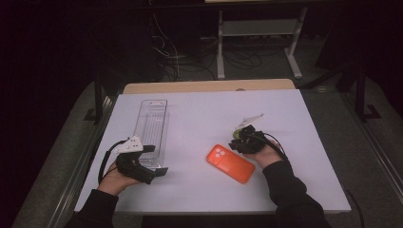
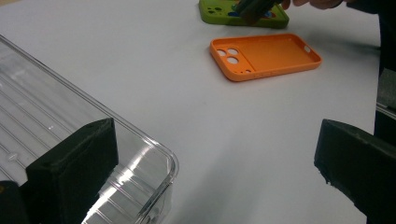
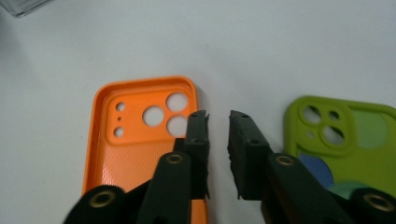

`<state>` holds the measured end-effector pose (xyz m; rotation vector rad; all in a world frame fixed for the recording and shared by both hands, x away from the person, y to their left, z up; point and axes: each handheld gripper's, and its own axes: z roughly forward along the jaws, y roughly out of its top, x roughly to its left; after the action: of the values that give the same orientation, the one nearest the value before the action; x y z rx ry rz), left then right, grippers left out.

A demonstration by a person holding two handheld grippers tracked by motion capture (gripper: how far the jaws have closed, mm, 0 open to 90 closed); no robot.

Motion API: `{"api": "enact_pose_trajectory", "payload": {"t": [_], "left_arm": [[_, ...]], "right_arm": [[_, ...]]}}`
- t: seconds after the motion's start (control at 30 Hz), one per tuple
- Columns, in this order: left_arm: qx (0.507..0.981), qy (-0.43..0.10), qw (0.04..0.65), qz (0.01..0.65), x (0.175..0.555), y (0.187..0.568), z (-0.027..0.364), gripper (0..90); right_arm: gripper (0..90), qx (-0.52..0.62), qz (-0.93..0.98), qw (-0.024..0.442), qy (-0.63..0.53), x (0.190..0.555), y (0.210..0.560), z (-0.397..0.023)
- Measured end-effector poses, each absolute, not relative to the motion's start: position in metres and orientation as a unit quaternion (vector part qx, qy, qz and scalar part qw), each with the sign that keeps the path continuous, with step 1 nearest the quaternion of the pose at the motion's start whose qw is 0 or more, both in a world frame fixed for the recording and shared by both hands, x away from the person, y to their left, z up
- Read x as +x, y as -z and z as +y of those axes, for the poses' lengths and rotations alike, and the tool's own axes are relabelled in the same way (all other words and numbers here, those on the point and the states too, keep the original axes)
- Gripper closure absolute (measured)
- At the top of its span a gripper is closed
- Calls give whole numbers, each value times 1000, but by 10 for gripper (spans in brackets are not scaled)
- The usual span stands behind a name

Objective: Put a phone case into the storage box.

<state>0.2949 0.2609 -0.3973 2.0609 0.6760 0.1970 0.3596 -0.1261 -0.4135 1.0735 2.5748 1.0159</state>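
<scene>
Right gripper hangs between the orange phone case and green one, fingers slightly parted, pinching nothing. Left gripper has its fingers spread wide at the clear tray's corner.

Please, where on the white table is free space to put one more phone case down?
Free: the wide middle of the table, between the clear tray and the orange case; also the far right corner. Crowded: around the right gripper, where the orange and green case lie close.

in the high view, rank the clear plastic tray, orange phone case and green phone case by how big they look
1. Clear plastic tray, largest.
2. Orange phone case.
3. Green phone case, smallest as seen, though the right hand-held gripper covers most of it, so its rank is unsure.
</scene>
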Motion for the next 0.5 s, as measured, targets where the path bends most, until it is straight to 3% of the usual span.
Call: {"api": "enact_pose_trajectory", "payload": {"t": [0.23,0.5], "left_arm": [[840,-80,461,273,295,397,262,0],[841,-78,462,272,295,398,260,0]], "right_arm": [[590,363,855,84,-361,338,406,-152],[283,372,838,96,-387,315,410,-171]]}}
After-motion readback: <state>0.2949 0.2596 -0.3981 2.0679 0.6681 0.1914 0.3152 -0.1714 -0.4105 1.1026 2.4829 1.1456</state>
